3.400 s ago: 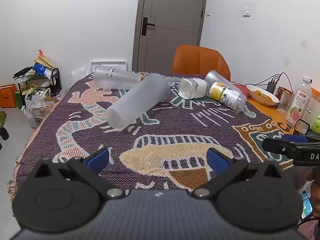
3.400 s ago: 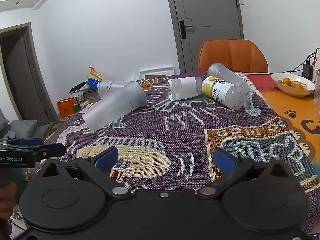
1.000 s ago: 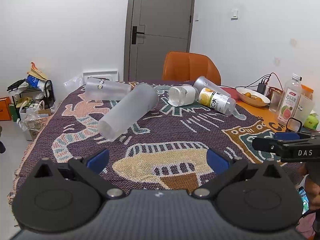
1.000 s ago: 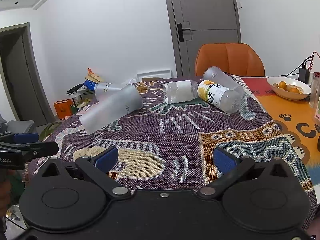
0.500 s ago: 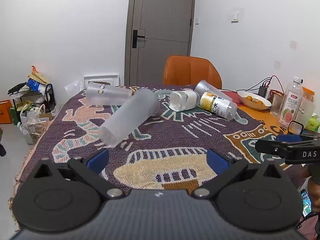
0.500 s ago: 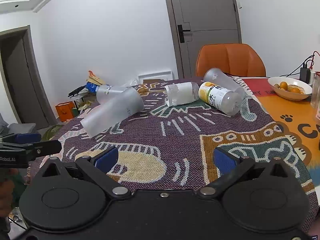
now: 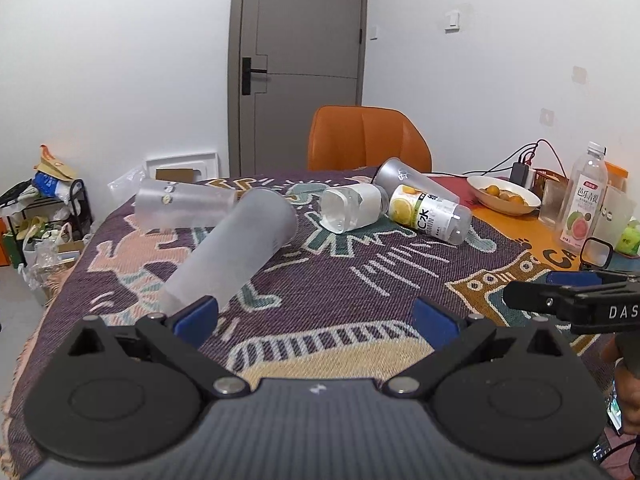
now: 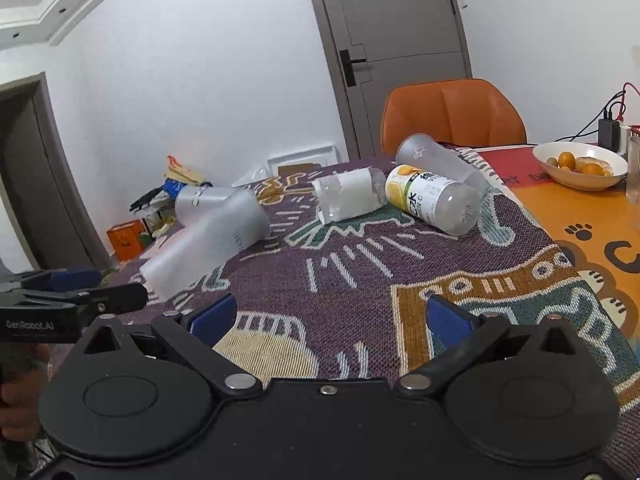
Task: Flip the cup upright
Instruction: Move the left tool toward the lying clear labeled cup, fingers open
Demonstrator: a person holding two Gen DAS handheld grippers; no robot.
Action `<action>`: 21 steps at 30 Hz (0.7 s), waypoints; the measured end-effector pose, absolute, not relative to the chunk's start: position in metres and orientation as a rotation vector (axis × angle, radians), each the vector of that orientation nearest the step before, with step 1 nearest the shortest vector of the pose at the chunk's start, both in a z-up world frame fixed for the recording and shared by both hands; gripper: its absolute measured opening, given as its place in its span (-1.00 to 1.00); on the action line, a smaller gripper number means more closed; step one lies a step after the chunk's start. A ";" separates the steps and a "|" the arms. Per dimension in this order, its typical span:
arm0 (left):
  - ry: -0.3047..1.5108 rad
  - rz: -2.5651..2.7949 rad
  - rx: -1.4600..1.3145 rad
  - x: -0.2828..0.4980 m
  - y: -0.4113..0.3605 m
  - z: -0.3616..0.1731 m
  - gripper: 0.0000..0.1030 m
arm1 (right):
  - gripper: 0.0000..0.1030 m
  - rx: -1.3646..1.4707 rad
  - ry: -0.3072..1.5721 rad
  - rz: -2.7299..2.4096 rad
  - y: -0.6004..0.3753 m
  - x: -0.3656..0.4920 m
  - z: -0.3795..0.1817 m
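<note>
The frosted cup (image 7: 232,252) lies on its side on the worktop (image 7: 360,280), just beyond the left gripper (image 7: 316,320)'s wide-open, empty fingers (image 7: 196,318); the right gripper (image 8: 332,320) gapes empty too.

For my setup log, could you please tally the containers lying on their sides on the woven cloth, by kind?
Frosted cups: 3: near one, far left one, one by the chair.
Bottles: 2: white-label bottle, lemon-label bottle.
Total: 5, all lying down.
</note>
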State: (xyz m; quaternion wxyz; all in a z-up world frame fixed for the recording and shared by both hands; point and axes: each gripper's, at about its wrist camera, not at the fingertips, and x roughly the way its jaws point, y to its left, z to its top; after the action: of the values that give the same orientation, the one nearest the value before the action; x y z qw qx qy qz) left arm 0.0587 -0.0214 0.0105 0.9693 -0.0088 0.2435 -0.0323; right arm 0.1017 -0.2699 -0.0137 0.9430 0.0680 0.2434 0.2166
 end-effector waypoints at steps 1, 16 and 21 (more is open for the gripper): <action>0.493 -0.067 -0.016 0.063 -0.022 0.011 0.99 | 1.00 0.143 0.495 0.441 -0.270 0.104 -0.014; 0.537 -0.122 0.086 0.142 -0.037 0.013 0.95 | 0.92 0.267 0.526 0.415 -0.283 0.155 -0.032; 0.533 -0.140 0.158 0.172 -0.050 0.016 0.95 | 0.85 0.307 0.538 0.406 -0.289 0.174 -0.037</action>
State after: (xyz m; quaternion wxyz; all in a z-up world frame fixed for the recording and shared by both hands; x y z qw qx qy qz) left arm 0.1723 -0.0502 0.0157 0.9592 0.0777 0.2630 -0.0692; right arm 0.1737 -0.2894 -0.0368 0.9322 0.1501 0.2630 0.1984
